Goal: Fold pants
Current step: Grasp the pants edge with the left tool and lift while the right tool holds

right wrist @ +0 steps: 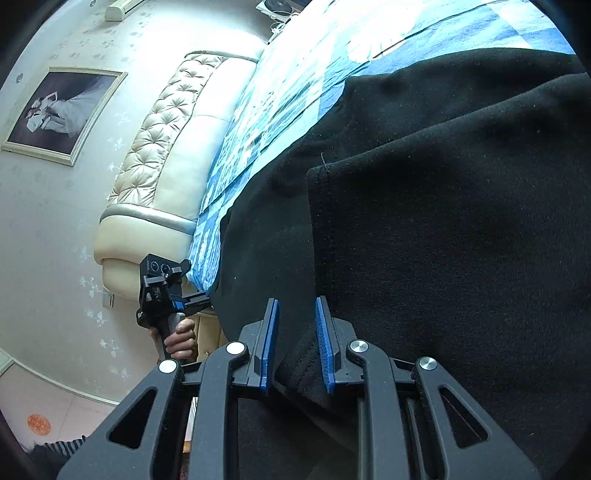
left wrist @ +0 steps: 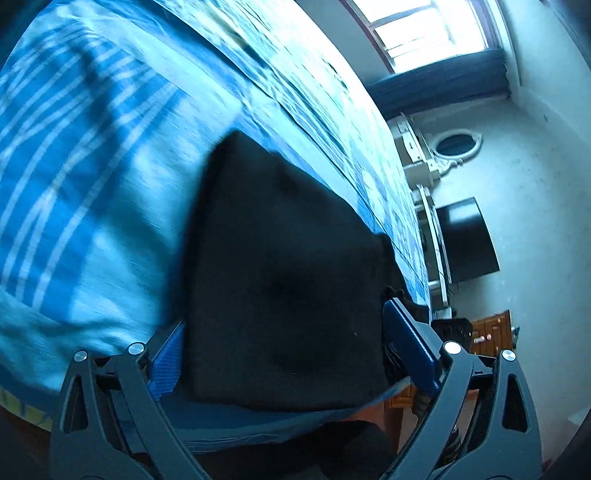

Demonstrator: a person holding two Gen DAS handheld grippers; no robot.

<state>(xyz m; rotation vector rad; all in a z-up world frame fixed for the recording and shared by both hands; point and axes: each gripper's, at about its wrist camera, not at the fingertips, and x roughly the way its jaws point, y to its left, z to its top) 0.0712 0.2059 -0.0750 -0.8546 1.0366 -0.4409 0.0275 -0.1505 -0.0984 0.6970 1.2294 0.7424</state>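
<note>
The black pants point(right wrist: 443, 221) lie on a bed with a blue patterned sheet point(right wrist: 280, 92). In the right wrist view my right gripper point(right wrist: 296, 347) has its blue pads close together on a thick fold at the near edge of the pants. In the left wrist view my left gripper point(left wrist: 295, 354) has its jaws wide apart, with a folded end of the black pants point(left wrist: 280, 266) lying between the blue pads. The left gripper point(right wrist: 166, 291) also shows in the right wrist view, held by a hand at the bed's corner.
A cream tufted headboard point(right wrist: 166, 147) and a framed picture point(right wrist: 62, 114) are on the wall. A striped blue cover point(left wrist: 74, 166) lies on the bed beside the pants. A window point(left wrist: 436, 29), a dark television point(left wrist: 469, 240) and a wooden cabinet point(left wrist: 491, 332) stand beyond the bed.
</note>
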